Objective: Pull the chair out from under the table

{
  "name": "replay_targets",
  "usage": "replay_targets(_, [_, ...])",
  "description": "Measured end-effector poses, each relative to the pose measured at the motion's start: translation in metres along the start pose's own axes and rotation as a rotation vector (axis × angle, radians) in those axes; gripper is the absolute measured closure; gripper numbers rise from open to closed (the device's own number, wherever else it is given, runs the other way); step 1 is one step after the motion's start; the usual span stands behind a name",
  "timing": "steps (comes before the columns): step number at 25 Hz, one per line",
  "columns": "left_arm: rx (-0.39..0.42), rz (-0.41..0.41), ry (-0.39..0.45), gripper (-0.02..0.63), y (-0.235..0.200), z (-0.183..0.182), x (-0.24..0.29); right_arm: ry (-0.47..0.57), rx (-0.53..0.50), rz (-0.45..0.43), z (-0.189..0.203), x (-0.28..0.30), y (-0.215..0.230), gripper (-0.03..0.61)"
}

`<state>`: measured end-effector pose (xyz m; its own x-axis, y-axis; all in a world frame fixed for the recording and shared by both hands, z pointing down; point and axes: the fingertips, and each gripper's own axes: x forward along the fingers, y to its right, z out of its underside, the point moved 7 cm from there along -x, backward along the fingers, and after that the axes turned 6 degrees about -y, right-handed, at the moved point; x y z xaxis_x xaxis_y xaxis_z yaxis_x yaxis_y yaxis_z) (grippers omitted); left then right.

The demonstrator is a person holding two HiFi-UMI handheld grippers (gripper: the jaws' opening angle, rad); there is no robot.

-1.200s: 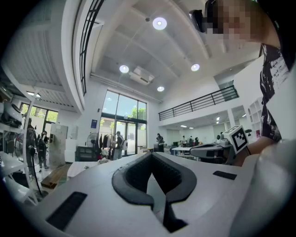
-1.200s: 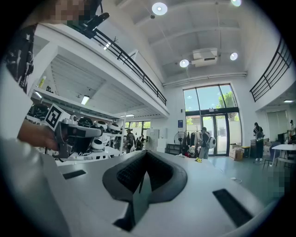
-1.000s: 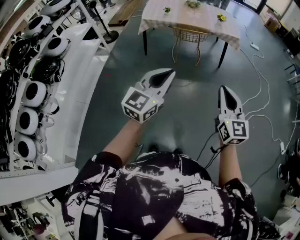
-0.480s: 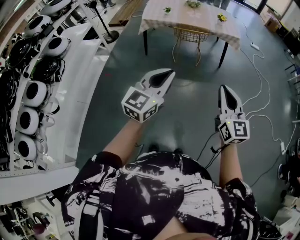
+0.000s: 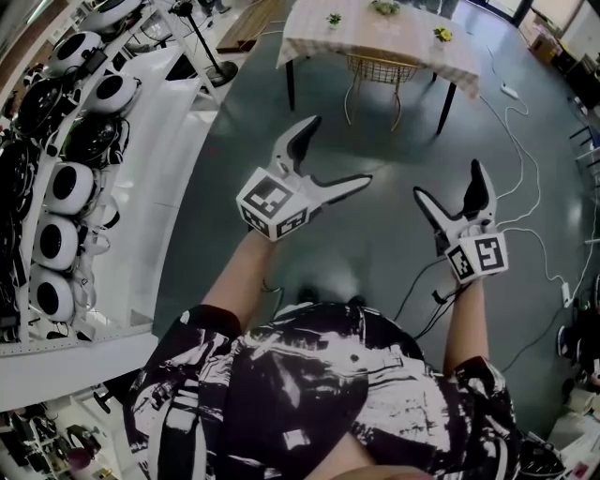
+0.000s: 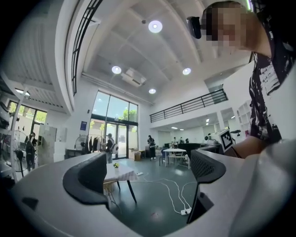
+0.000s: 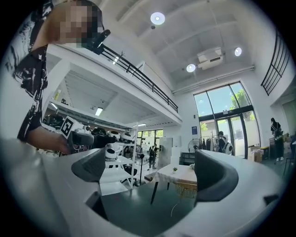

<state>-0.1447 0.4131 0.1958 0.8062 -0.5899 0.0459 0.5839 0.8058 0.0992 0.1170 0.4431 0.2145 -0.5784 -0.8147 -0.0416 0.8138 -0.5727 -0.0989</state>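
Note:
A gold wire chair (image 5: 380,70) stands tucked under a table (image 5: 309,37) with a pale checked cloth, far ahead across the dark floor. Both grippers hover in the air well short of it. My left gripper (image 5: 337,150) has its jaws opening wide, with nothing between them. The jaws of my right gripper (image 5: 448,180) are also opening, and they hold nothing. In the left gripper view the table (image 6: 121,175) and chair (image 6: 109,186) show small beyond the left gripper (image 6: 148,178). In the right gripper view the table (image 7: 178,175) and chair (image 7: 187,189) lie beyond the right gripper (image 7: 155,178).
A white shelf rack (image 5: 159,141) with several round white devices runs along the left. White cables (image 5: 525,187) trail over the floor at the right. A fan stand (image 5: 211,66) stands left of the table. Small plants (image 5: 335,19) sit on the table top.
Both grippers' jaws have gone from shut to spread wide. The hands have stayed in about the same place, tilted slightly.

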Motion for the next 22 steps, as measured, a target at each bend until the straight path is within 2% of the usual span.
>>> replay_targets(12, [-0.007,0.035,0.009,0.078,0.005,0.0,0.006,-0.019,-0.007,0.028,0.002,-0.004,0.01,0.005])
replay_targets(22, [-0.01,0.027,0.0,0.078,0.025,0.002,0.034,-0.05,-0.018,0.004,0.011,-0.02,0.034,0.005])
